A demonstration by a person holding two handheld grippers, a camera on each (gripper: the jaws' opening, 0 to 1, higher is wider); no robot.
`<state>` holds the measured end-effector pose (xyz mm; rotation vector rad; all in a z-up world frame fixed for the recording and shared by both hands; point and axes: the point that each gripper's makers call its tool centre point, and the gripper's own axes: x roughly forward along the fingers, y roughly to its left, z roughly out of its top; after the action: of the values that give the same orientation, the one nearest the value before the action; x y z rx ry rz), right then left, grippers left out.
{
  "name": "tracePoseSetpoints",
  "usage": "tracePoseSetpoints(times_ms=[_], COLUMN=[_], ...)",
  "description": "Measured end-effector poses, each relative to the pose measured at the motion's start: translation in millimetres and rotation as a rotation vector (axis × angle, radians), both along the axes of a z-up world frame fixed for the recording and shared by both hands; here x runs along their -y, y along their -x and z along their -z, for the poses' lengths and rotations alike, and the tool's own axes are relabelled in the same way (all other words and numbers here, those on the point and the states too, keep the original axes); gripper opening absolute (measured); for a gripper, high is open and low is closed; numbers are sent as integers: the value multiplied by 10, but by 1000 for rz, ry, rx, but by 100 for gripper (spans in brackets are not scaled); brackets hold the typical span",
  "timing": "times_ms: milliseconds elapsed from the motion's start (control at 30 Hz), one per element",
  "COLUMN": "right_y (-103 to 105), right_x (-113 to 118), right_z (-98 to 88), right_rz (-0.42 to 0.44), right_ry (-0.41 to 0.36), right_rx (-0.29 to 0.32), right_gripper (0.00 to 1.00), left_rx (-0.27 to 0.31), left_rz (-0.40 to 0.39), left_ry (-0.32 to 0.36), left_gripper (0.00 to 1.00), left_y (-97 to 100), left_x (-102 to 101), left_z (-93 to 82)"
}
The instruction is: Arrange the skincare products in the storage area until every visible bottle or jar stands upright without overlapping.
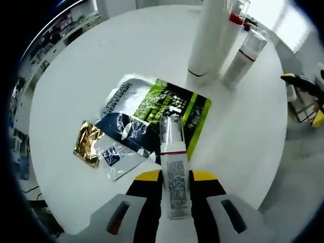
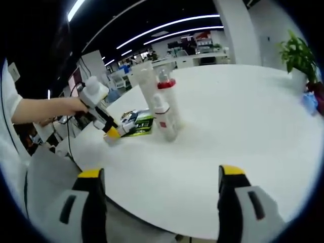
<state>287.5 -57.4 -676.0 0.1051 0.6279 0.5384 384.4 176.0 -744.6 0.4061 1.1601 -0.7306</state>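
On the round white worktop [image 1: 66,101] three containers are seen standing upright and close together at the far side in the left gripper view: a tall white tube [image 1: 206,40], a bottle with a red collar [image 1: 234,23] behind it, and a small clear-capped bottle [image 1: 244,58] just beside them. What is inside them cannot be told. The same group is seen near the middle of the worktop in the right gripper view.

Nearer, flat sachets are spread on the worktop: a green and black sachet [image 1: 174,109], a white sachet [image 1: 124,93] partly under it, a gold foil sachet [image 1: 88,143] and a small clear sachet [image 1: 119,159], overlapping one another.

The left tool [image 1: 175,177] is clenched on a slim bottle [image 1: 174,172] with a clear cap, which is held lying along the jaws above the sachets. It is also seen in the right gripper view, gripped by a hand [image 2: 76,105].

The right tool [image 2: 162,174] is spread wide with nothing between the jaws, held over the near edge of the worktop, well apart from the bottles.
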Motion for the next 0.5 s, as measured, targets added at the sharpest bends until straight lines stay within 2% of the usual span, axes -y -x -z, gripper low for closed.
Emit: tracePoseSetpoints(times_ms=[333,500], right_y=[-23,-26], right_x=[-37,-90], right_z=[-101,-166], right_rz=[-14,-30], right_ry=[-2,-5], right_rx=[18,27], right_gripper=[92,91], left_rx=[5,-1], left_rz=[-51,-96], left_ry=[62,136], left_gripper=[17,17], left_y=[69,172], left_x=[-7,21], left_z=[-72,-169])
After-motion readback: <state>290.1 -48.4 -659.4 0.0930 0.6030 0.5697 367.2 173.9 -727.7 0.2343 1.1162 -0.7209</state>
